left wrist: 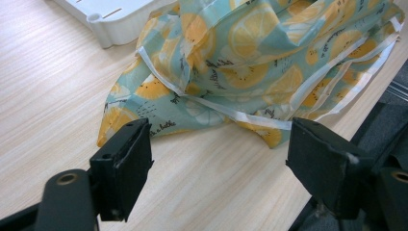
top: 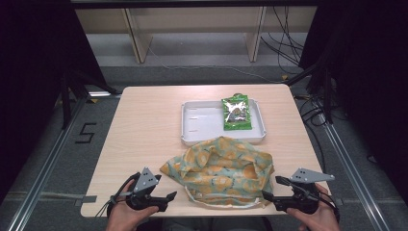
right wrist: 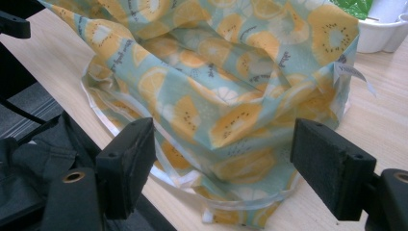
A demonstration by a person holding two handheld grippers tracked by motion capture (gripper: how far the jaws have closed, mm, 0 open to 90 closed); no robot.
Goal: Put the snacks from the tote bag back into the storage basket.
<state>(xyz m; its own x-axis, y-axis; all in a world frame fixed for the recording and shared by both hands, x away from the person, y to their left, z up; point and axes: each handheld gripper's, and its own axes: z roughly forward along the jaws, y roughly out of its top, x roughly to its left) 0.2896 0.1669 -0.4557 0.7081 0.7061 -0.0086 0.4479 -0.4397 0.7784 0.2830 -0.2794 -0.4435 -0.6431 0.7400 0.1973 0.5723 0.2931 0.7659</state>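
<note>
Left gripper (top: pixel 161 198) sits at the near-left table edge, its 2 jaws spread wide with nothing between them, just short of the fabric's corner. Centre stage, the citrus-print cloth bag (top: pixel 221 169) lies crumpled on the table (top: pixel 144 125), just in front of the white tray (top: pixel 199 126) holding a green packet (top: pixel 236 112). Right gripper (top: pixel 272 188) is also gaping, empty, its jaws close beside the bag's near-right edge.

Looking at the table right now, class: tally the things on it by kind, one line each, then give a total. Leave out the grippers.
Fruit-print cloth bag: 1
White tray: 1
Green snack packet, lying in the tray: 1
Total: 3
</note>
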